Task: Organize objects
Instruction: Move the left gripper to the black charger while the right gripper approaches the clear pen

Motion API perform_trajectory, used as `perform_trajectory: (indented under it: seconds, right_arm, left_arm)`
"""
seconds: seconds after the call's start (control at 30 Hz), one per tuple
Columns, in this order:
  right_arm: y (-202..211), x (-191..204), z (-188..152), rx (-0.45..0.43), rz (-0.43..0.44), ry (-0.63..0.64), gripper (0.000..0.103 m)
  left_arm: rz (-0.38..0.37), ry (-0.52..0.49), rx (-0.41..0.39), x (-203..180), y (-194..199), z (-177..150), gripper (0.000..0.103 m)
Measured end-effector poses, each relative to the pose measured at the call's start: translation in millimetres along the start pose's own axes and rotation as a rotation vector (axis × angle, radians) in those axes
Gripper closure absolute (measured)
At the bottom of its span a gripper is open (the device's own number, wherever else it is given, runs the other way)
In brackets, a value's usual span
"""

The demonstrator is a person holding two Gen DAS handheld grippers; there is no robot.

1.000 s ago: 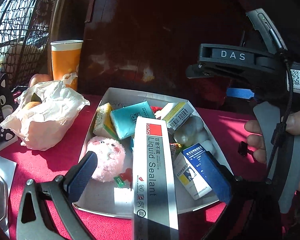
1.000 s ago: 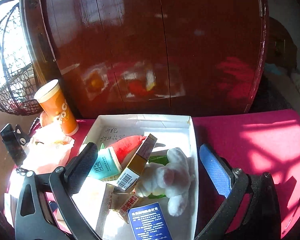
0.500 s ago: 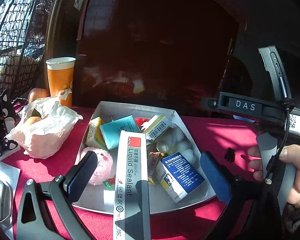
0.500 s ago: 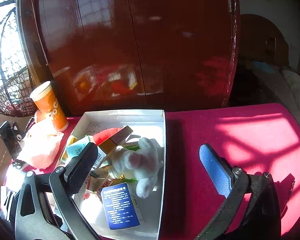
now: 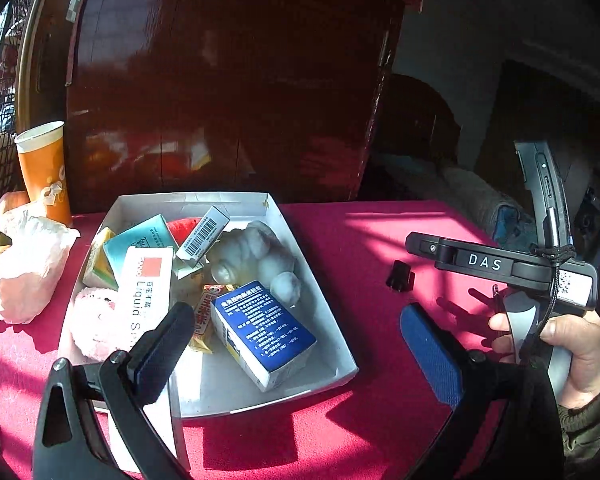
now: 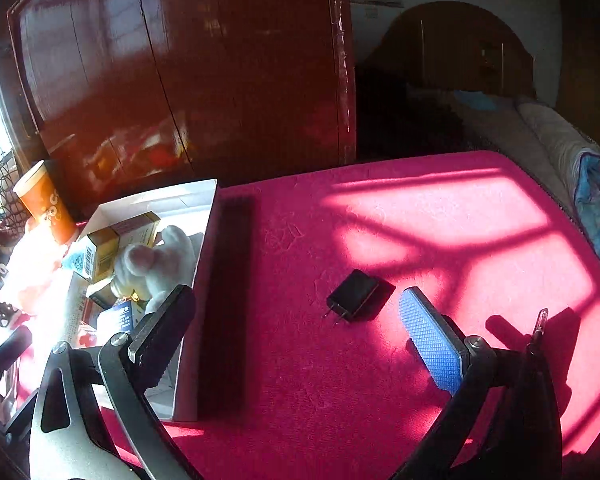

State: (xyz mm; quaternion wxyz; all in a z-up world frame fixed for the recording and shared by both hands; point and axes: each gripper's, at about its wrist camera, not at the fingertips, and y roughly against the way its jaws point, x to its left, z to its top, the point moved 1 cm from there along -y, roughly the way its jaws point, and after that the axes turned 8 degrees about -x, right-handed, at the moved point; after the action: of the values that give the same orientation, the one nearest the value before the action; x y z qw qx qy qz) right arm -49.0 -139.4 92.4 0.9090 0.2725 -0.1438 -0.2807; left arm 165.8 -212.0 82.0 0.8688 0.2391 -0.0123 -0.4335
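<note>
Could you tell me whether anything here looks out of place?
Yes: a black plug adapter lies alone on the red cloth, outside the white box where the other items are piled. A thin pen-like tool also lies loose nearby.

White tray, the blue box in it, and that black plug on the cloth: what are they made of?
White tray: looks like thin matte cardboard, with folded walls and a raw edge. Blue box: printed carton, slightly glossy, with crisp folded corners. Black plug: probably hard moulded plastic with a satin sheen and two thin metal prongs.

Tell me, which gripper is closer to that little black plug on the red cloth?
Right. The right gripper hovers open just short of the black plug; the left gripper sits over the white box.
</note>
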Motion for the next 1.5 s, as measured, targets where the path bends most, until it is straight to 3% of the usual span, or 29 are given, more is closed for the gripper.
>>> perform_trajectory:
  seconds: [0.1,0.33,0.43,0.47,0.67,0.8,0.93,1.0,1.1,1.2,1.4,1.5]
  right_arm:
    - [4.1,-40.2,-14.2,0.025,-0.059,-0.034,0.000]
    - [20.5,-181.2,-47.4,0.088,-0.311,-0.203,0.001]
    - [15.0,-211.4,-57.5,0.164,-0.317,-0.242,0.014]
    - [12.7,-213.8,-58.6,0.170,-0.317,-0.236,0.018]
    - [-12.0,-196.1,-62.4,0.203,-0.273,-0.171,0.021]
    - [-16.1,-184.4,-65.9,0.188,-0.307,-0.090,0.021]
    - [-10.6,-179.9,-71.7,0.147,-0.287,-0.038,0.022]
    - [-6.5,-180.1,-73.5,0.135,-0.274,-0.039,0.025]
    - [-3.7,-178.8,-74.1,0.124,-0.258,-0.030,0.041]
    - [-4.7,-178.3,-73.8,0.124,-0.251,-0.027,0.042]
    - [-3.9,-183.8,-73.0,0.113,-0.220,-0.056,0.042]
    - [-3.3,-184.1,-73.3,0.108,-0.204,-0.066,0.042]
  left_arm:
    - [-0.025,-0.044,0.012,-14.1,-1.7,-3.8,0.000]
    - [-0.048,-0.110,0.047,-34.5,-16.6,-7.3,0.000]
    - [-0.084,-0.136,0.080,-50.7,-34.2,-7.0,0.000]
    - [-0.096,-0.144,0.093,-56.9,-41.2,-6.6,0.000]
    - [-0.118,-0.209,0.164,-95.8,-86.9,0.8,0.000]
    - [-0.122,-0.232,0.199,-114.2,-120.6,3.3,0.000]
    - [-0.128,-0.258,0.249,-129.7,-164.2,0.9,0.000]
    - [-0.138,-0.290,0.264,-139.5,-182.5,-2.2,0.000]
    - [-0.128,-0.288,0.290,-147.9,-209.8,-5.9,0.000]
    - [-0.125,-0.268,0.320,-152.0,-231.7,-11.4,0.000]
    - [-0.116,-0.340,0.345,-153.0,-242.8,-26.4,0.002]
    - [-0.161,-0.360,0.338,-155.6,-240.1,-26.2,0.012]
